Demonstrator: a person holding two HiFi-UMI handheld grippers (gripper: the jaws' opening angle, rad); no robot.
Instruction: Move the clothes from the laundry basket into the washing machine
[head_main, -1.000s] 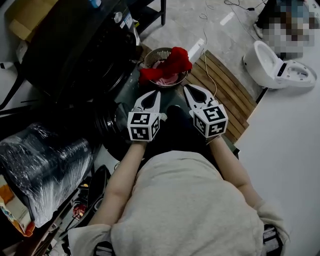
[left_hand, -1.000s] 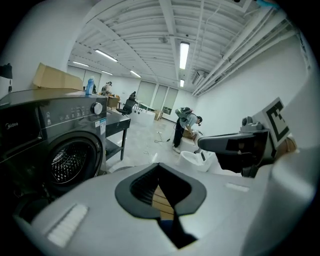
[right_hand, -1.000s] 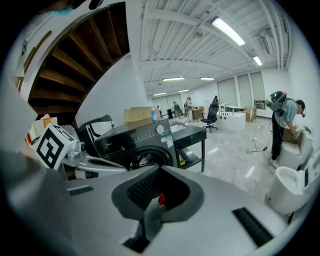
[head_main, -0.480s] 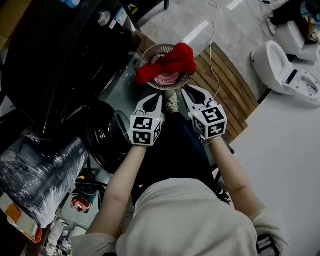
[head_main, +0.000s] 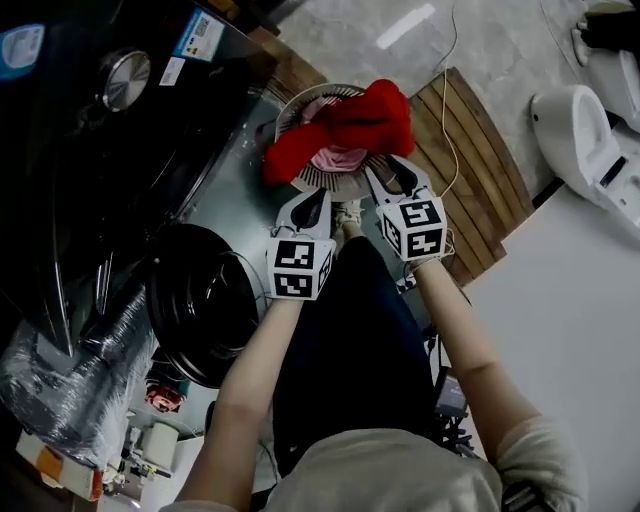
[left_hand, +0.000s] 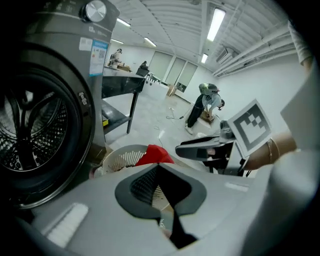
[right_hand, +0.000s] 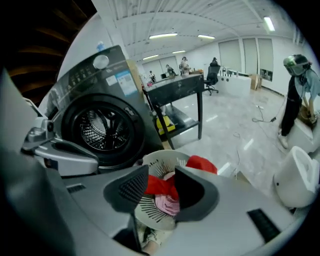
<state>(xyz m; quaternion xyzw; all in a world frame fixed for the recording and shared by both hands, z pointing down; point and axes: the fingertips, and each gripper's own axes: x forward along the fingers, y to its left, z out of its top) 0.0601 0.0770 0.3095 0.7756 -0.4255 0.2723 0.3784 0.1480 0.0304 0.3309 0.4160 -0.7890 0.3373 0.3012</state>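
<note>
A pale slatted laundry basket (head_main: 300, 105) stands on the floor with a red garment (head_main: 352, 122) heaped over a pink one (head_main: 338, 158). To its left is the dark washing machine (head_main: 110, 150), its round door (head_main: 205, 300) swung open and its drum (right_hand: 102, 127) showing. My left gripper (head_main: 311, 204) is shut and empty, just short of the basket's near rim. My right gripper (head_main: 392, 180) is at the rim beside the red garment; its jaws have just been opening and press on nothing. The red garment (right_hand: 159, 185) shows beyond that gap.
A wooden slatted platform (head_main: 480, 170) with a thin cable lies right of the basket, and a white toilet (head_main: 580, 125) beyond it. A plastic-wrapped bundle (head_main: 70, 380) sits at lower left. A black table (right_hand: 180, 90) and people stand far behind.
Both grippers have come down and forward towards the basket, which now lies right in front of them. The right jaws have parted; the left stay shut.
</note>
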